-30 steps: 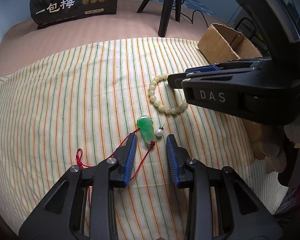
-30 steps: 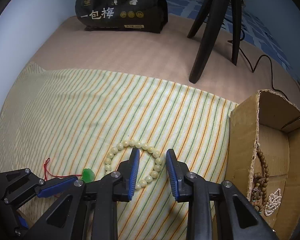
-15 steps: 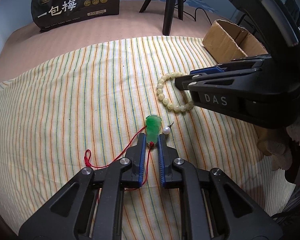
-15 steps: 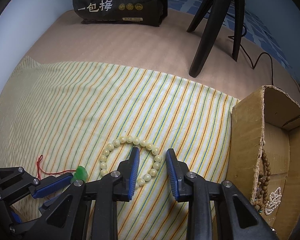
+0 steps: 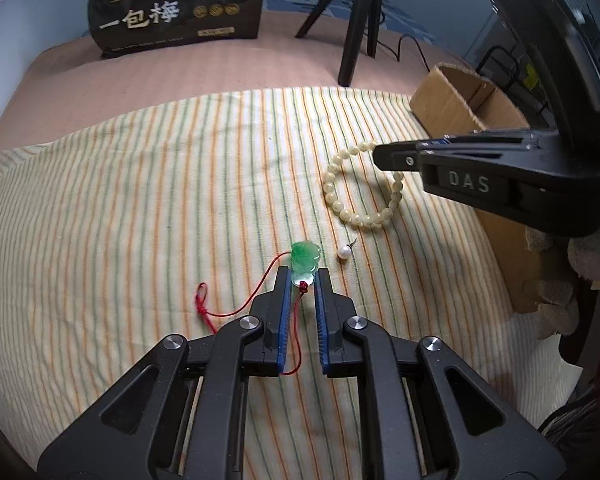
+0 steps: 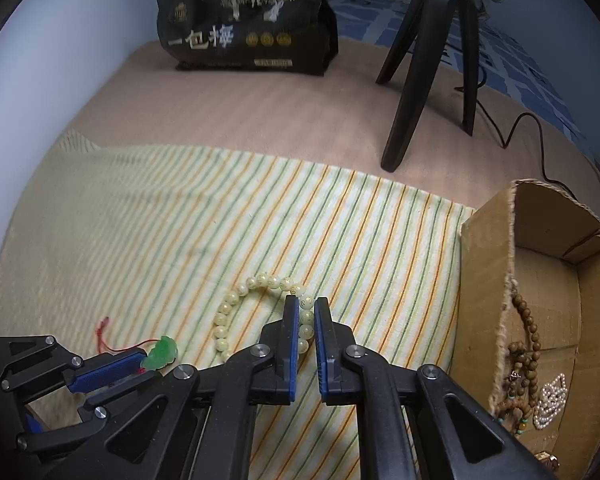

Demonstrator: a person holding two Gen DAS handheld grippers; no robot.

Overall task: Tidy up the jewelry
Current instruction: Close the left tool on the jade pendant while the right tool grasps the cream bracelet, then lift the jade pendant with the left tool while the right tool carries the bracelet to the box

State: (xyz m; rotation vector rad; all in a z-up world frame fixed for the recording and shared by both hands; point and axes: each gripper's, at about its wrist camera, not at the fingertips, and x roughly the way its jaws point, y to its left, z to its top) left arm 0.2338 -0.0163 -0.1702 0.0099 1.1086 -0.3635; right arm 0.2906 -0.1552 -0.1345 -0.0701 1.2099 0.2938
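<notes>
Left gripper (image 5: pixel 303 276) is clamped on the lower tip of the green pendant (image 5: pixel 305 258), with the red cord (image 5: pixel 236 308) trailing loose over the striped cloth (image 5: pixel 120 208) toward its near left. Right gripper (image 6: pixel 306 312) is closed on one side of the pale bead bracelet (image 6: pixel 240 308), the beads pinched between the blue pads; the rest of the ring lies on the cloth near its right edge, close beside the cardboard box (image 6: pixel 484 280).

Risks, as judged from here:
- The pendant is held only by its narrow end — a smooth stone could pivot or slip out on lifting.
- The slack cord may snag on the cloth or on the gripper body and drag.
- The small pearl (image 5: pixel 343 253) lies just beside the pendant (loose, with a short pin) and could be knocked away.
- The bracelet grip takes only a bead or two — round beads may roll out of the pads.

Not verifiable: the near part of the bracelet is hidden behind the right gripper. The box floor is only partly in view; brown beads (image 6: pixel 526 328) and a white beaded piece (image 6: pixel 552 400) show inside, the rest is cut off. Whether the pendant has left the cloth cannot be told.
</notes>
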